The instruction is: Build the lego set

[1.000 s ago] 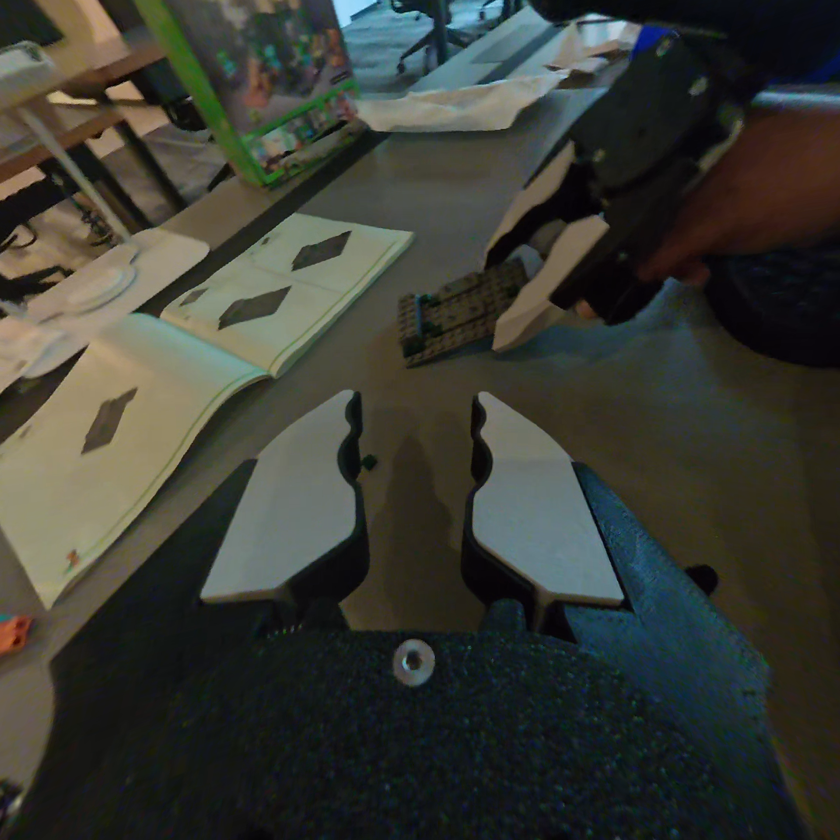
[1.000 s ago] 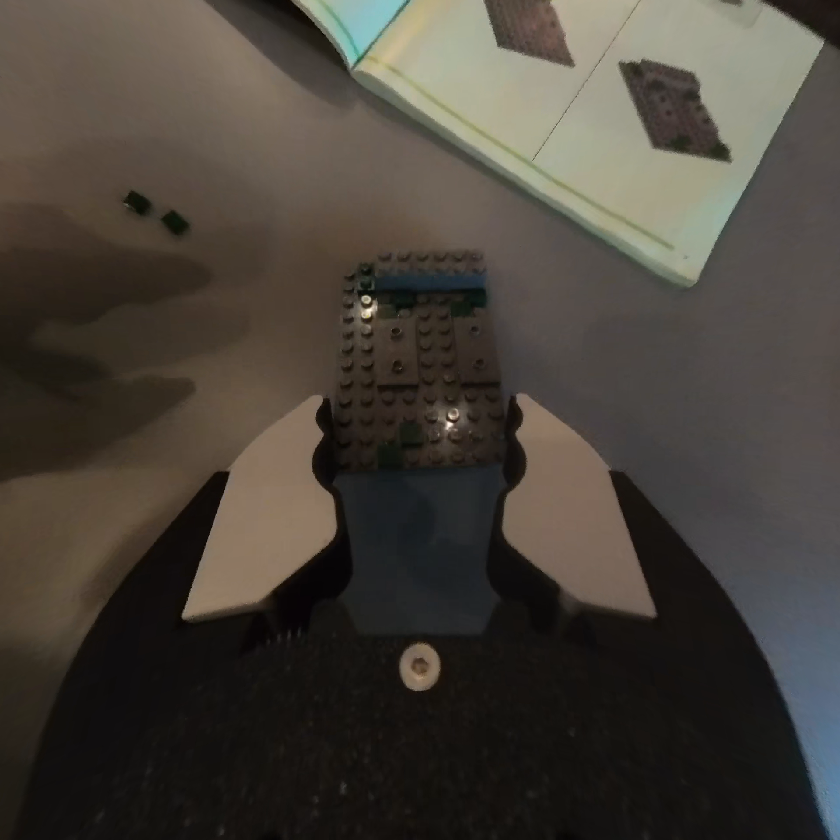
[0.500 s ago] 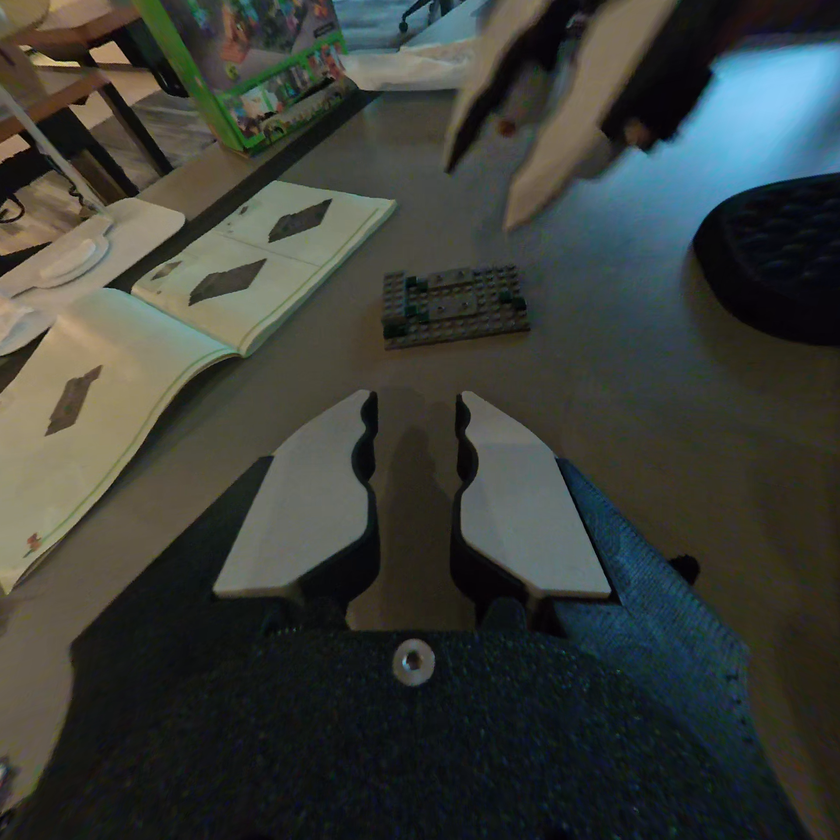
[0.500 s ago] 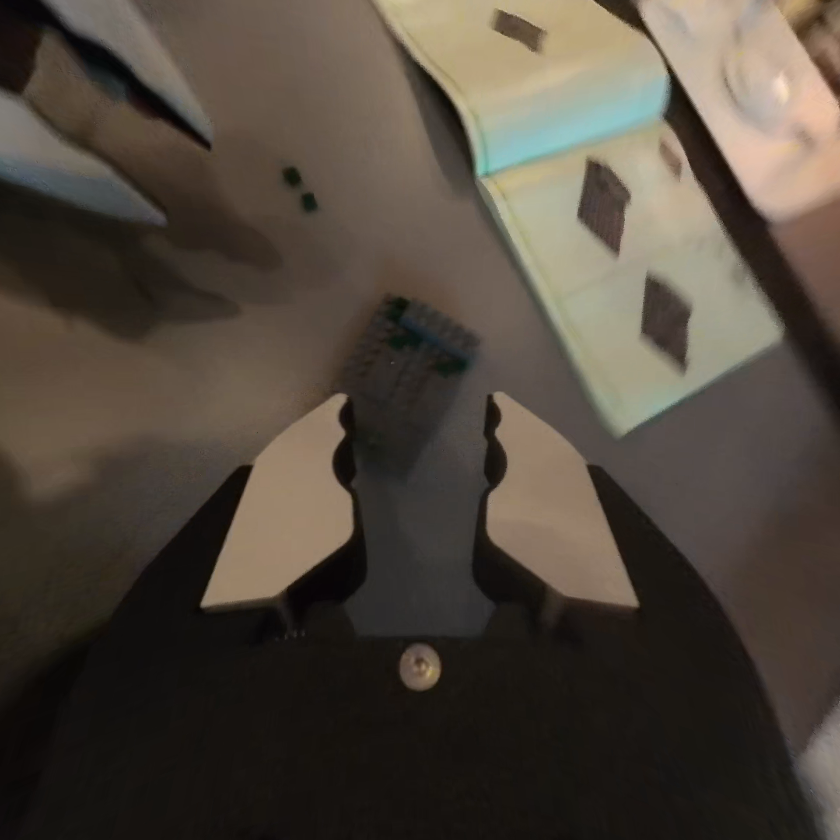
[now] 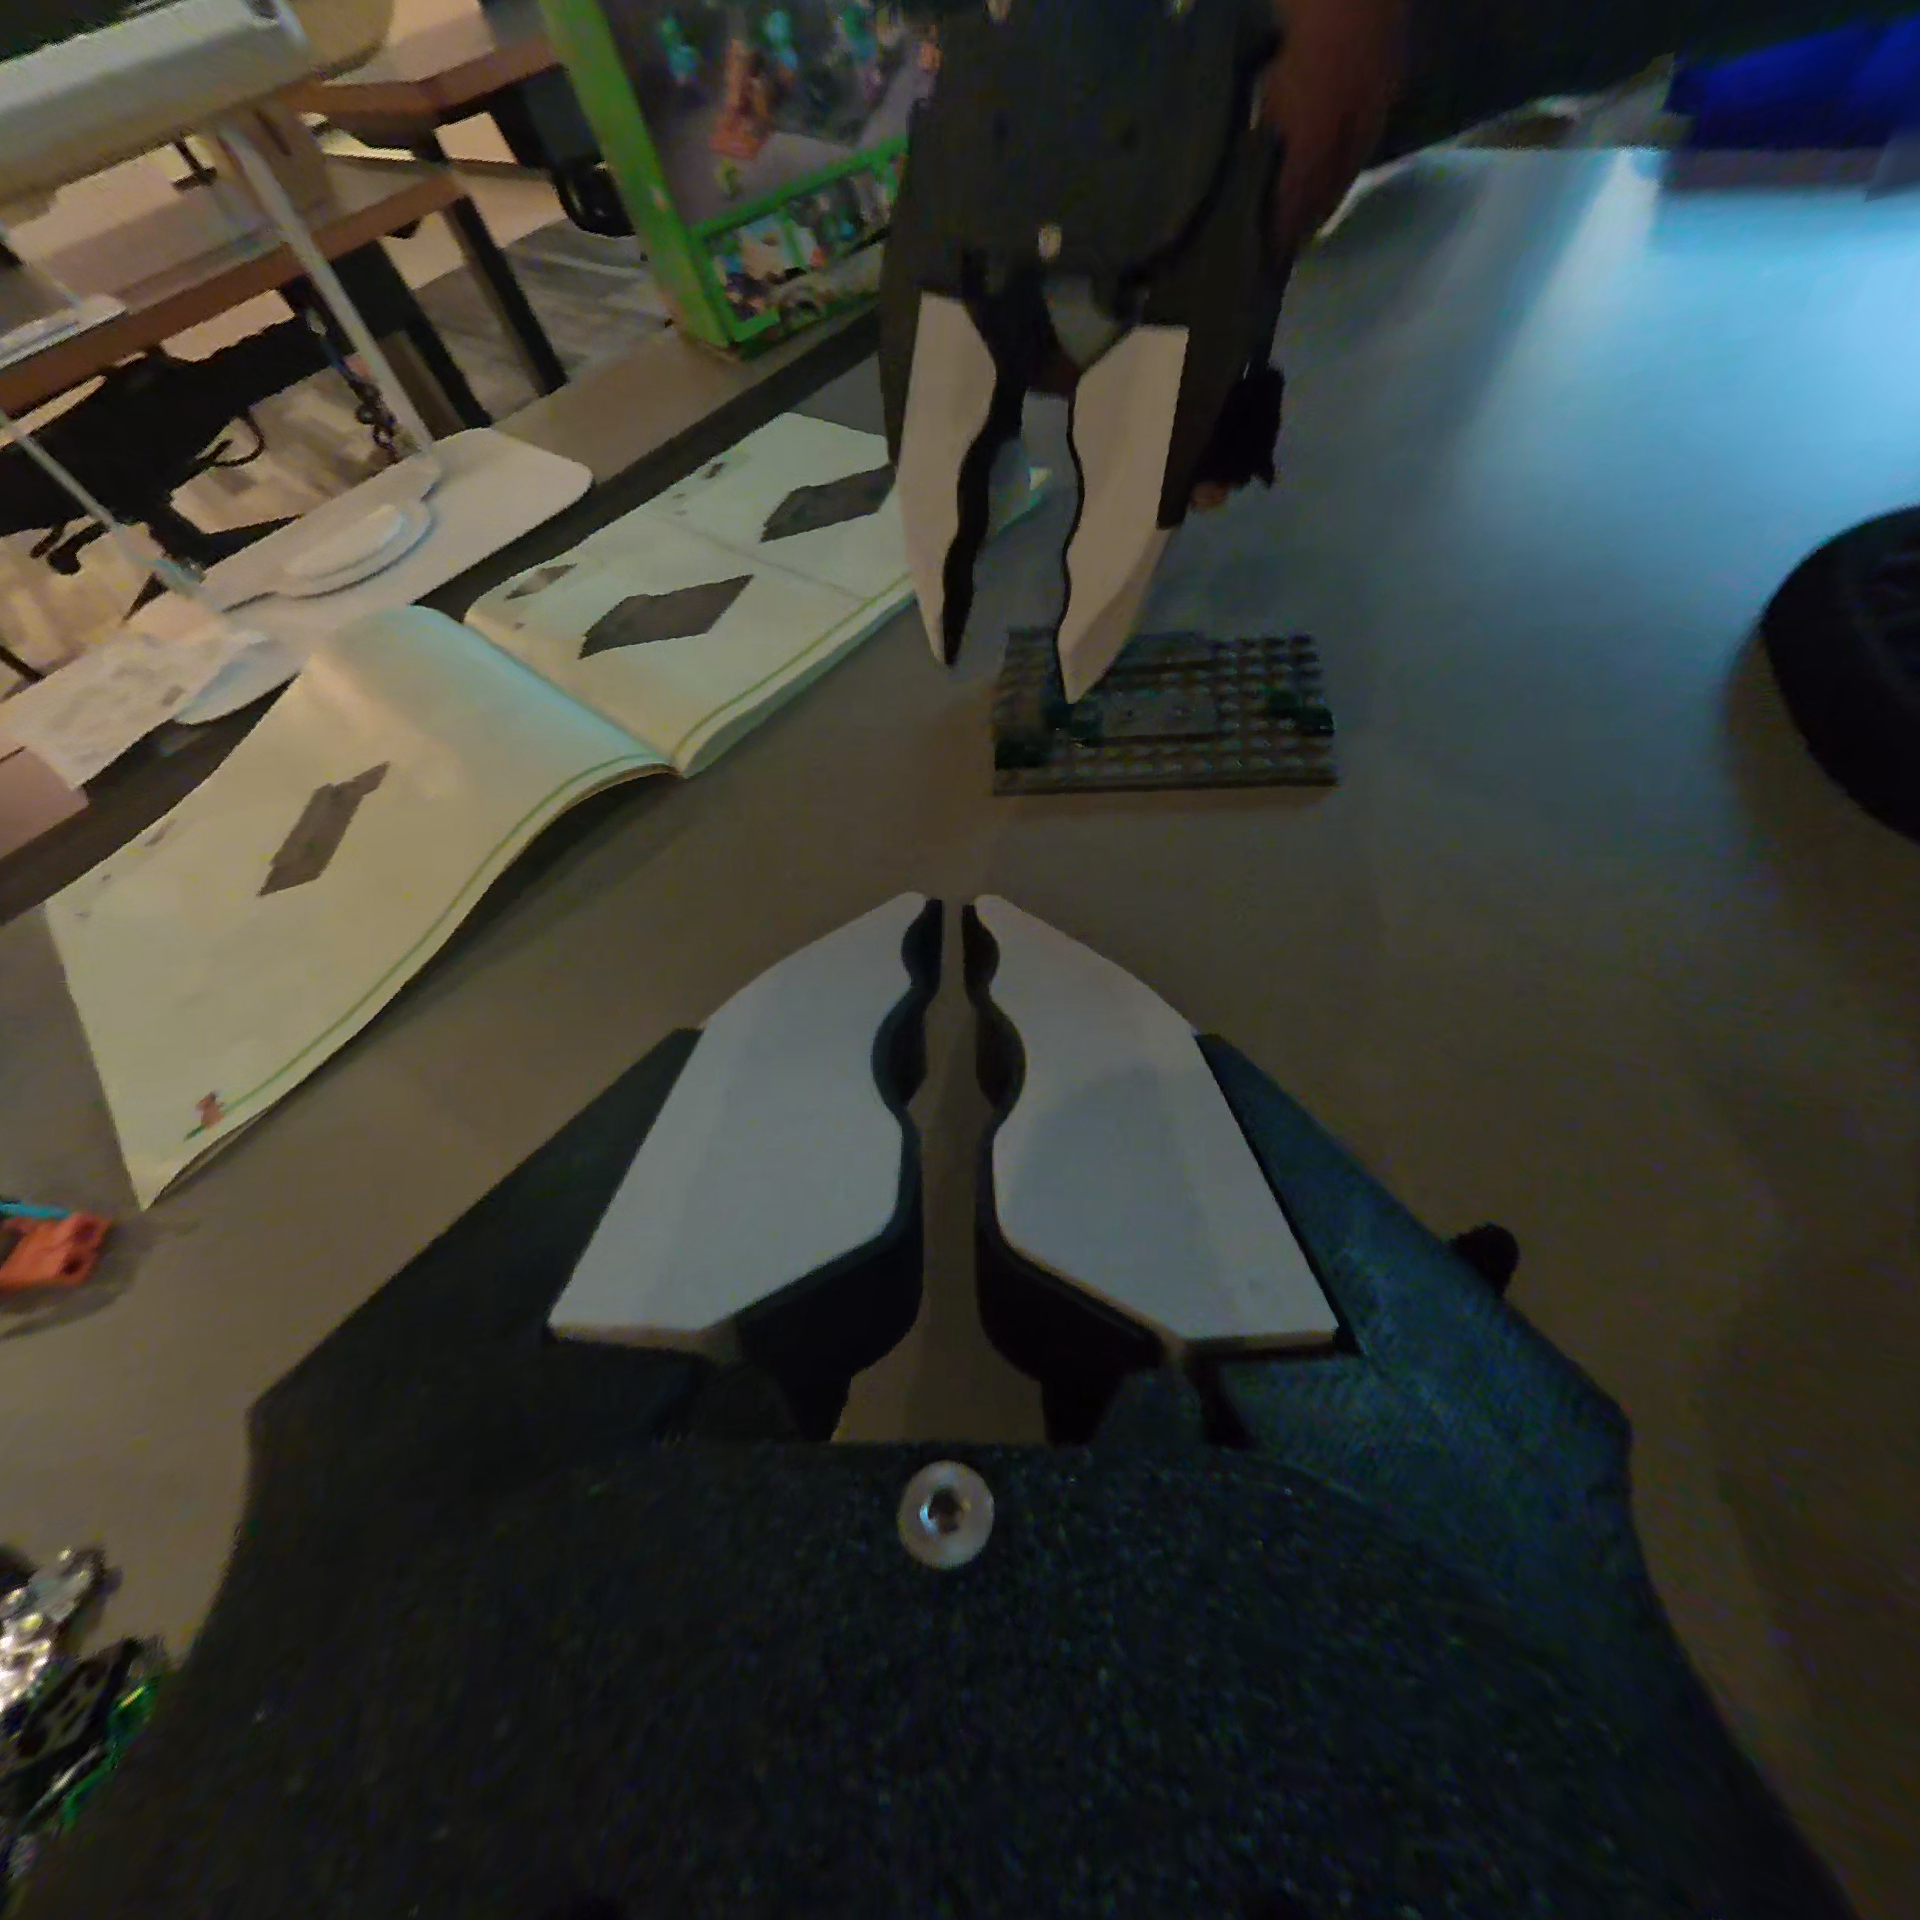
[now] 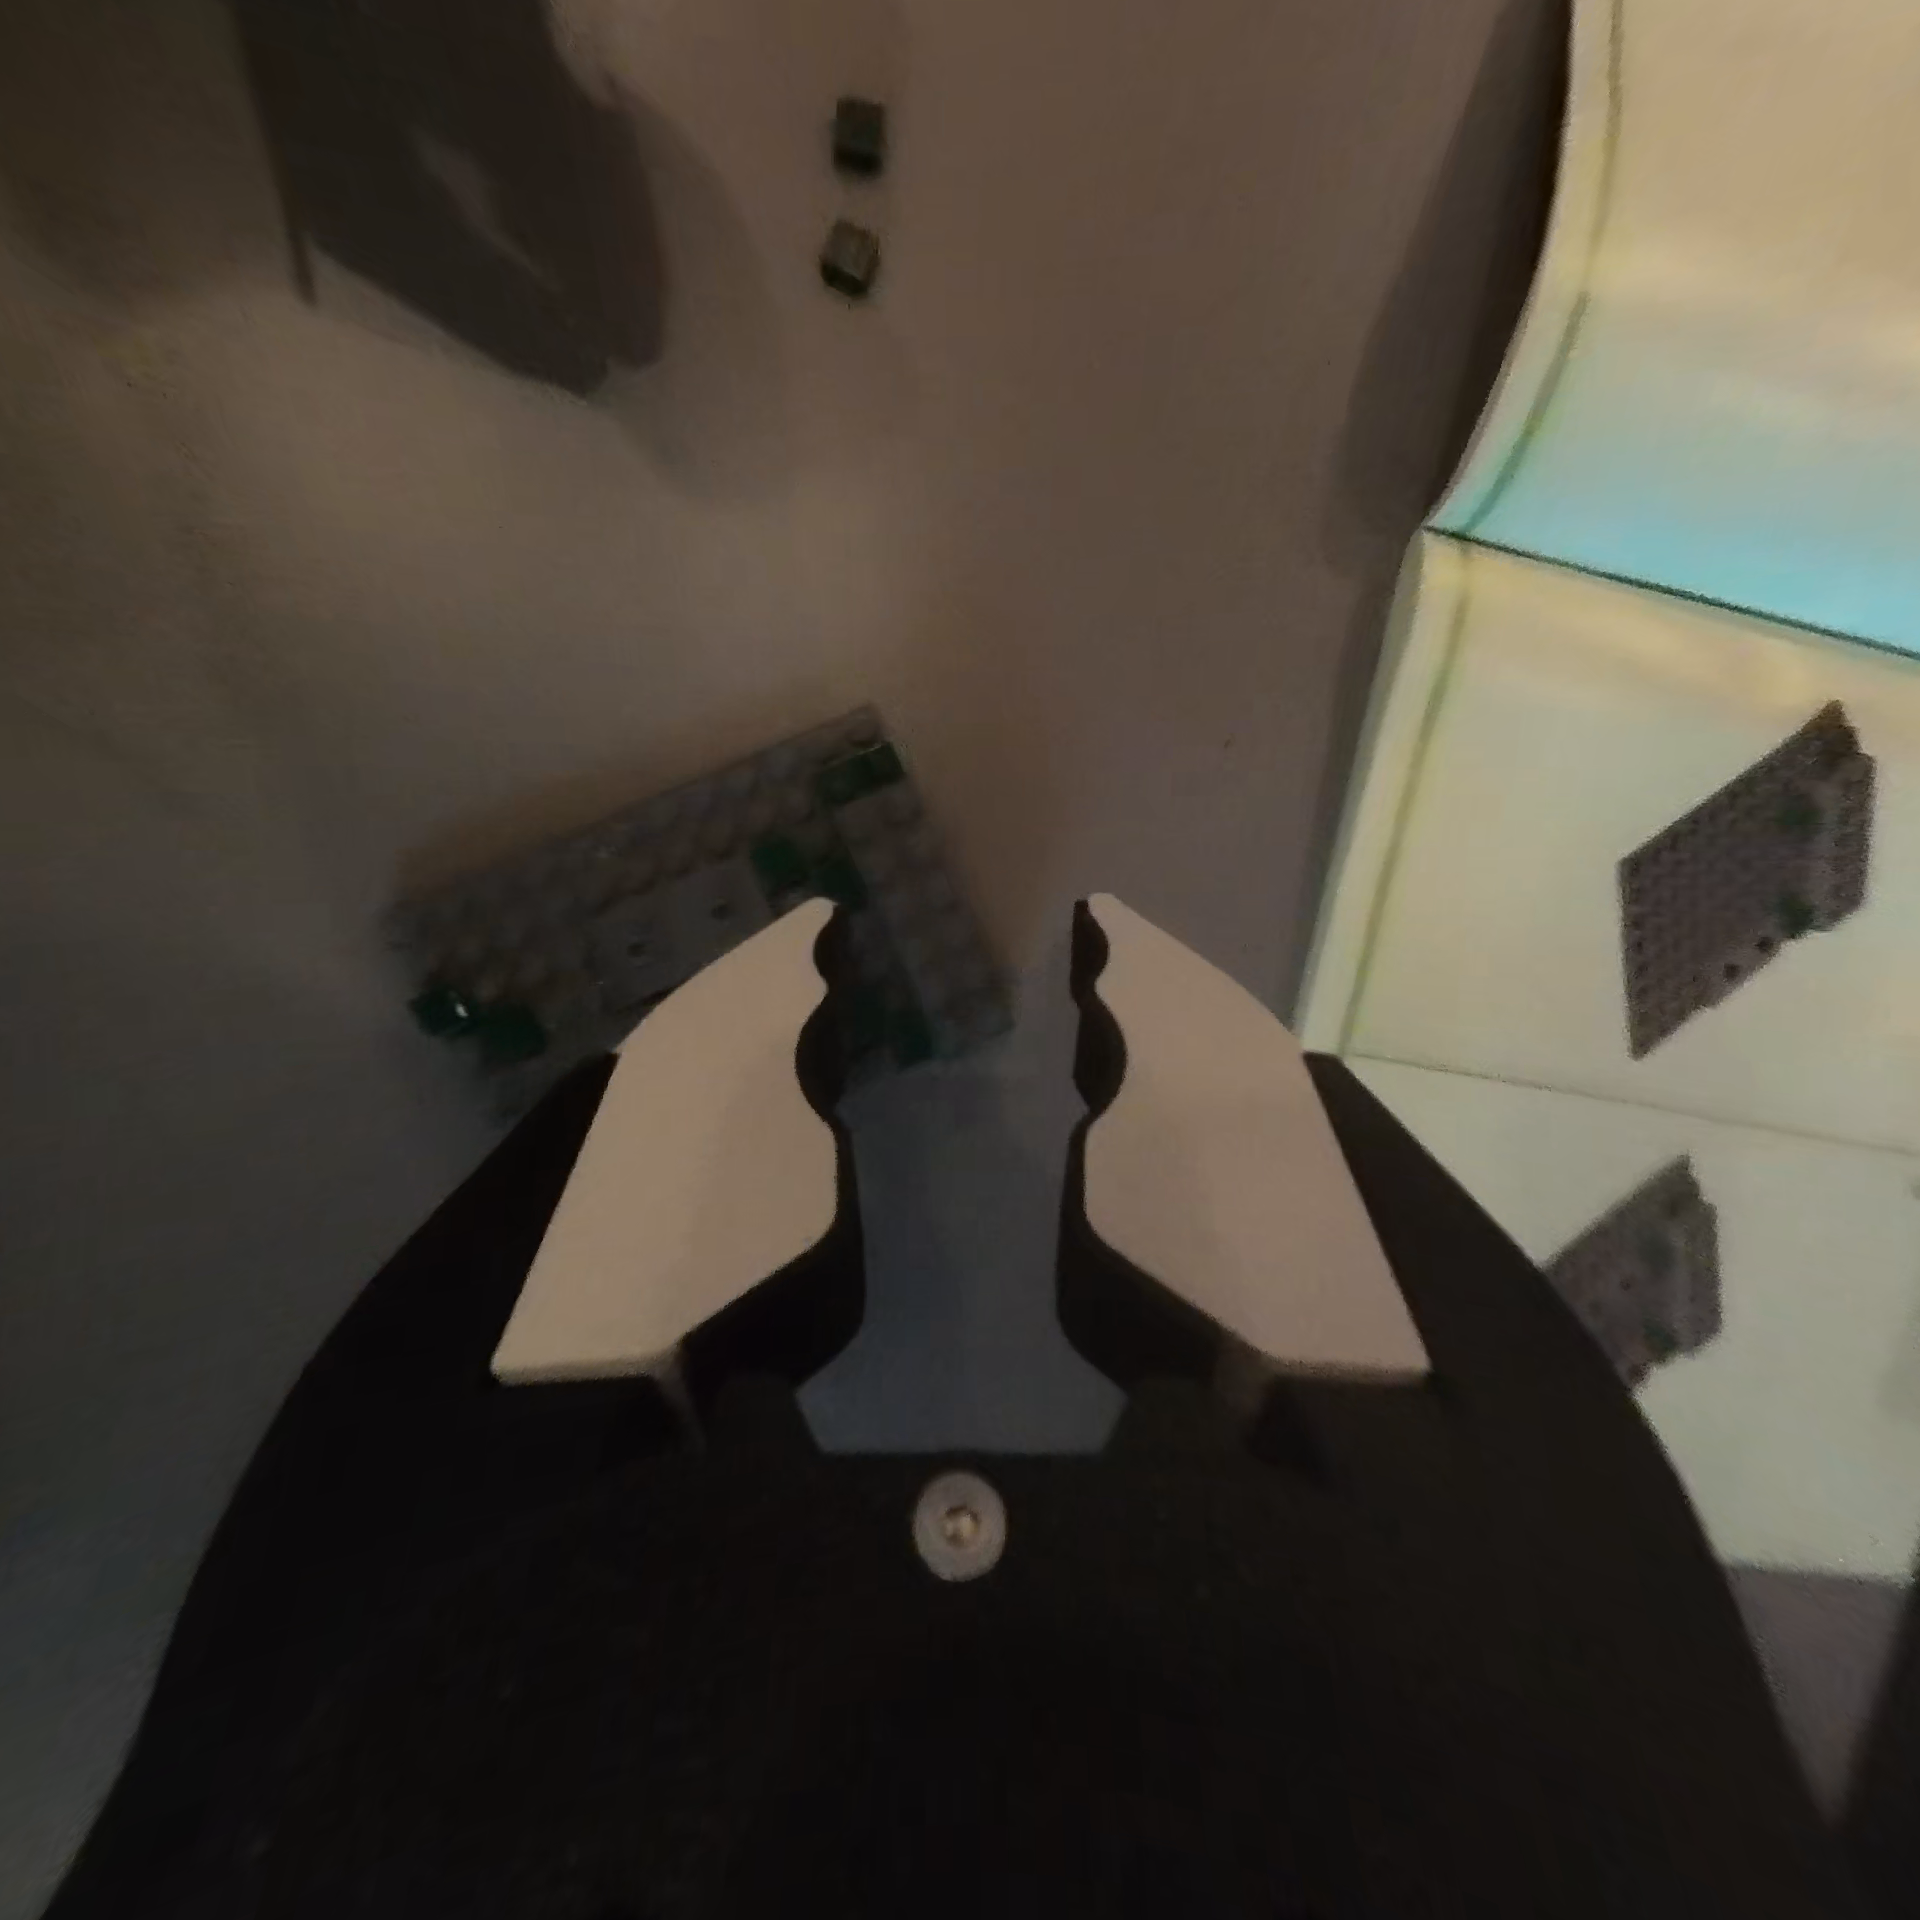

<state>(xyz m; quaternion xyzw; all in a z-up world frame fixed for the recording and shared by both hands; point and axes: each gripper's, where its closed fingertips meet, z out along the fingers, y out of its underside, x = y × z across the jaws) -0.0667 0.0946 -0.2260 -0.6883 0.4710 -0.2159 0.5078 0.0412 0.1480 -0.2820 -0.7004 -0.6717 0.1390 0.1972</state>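
A grey Lego plate (image 5: 1174, 717) with small dark green pieces on it lies flat on the grey table. It also shows in the right wrist view (image 6: 675, 914). My right gripper (image 6: 956, 904) is open and empty. It points down over the plate's end nearest the booklet, with one fingertip above the plate, and shows in the left wrist view (image 5: 1013, 673). My left gripper (image 5: 951, 909) is shut and empty, low over the table, a short way in front of the plate. Two loose dark green pieces (image 6: 857, 135) (image 6: 850, 255) lie on the table beyond the plate.
An open instruction booklet (image 5: 416, 790) (image 6: 1662, 831) lies left of the plate. The green set box (image 5: 769, 156) stands at the back. A white tray (image 5: 395, 520), an orange piece (image 5: 47, 1247), a foil bag (image 5: 52, 1662) and a black round object (image 5: 1849, 707) sit around. Across from one pair of fingers to the other is roughly 15 cm. The orange piece (image 5: 47, 1247) sits 25 cm or so from the ends of my left fingers.
My right gripper let go of the plate, lifted, and swung round to point down over its end. The plate now lies flat. My left gripper's fingers closed together.
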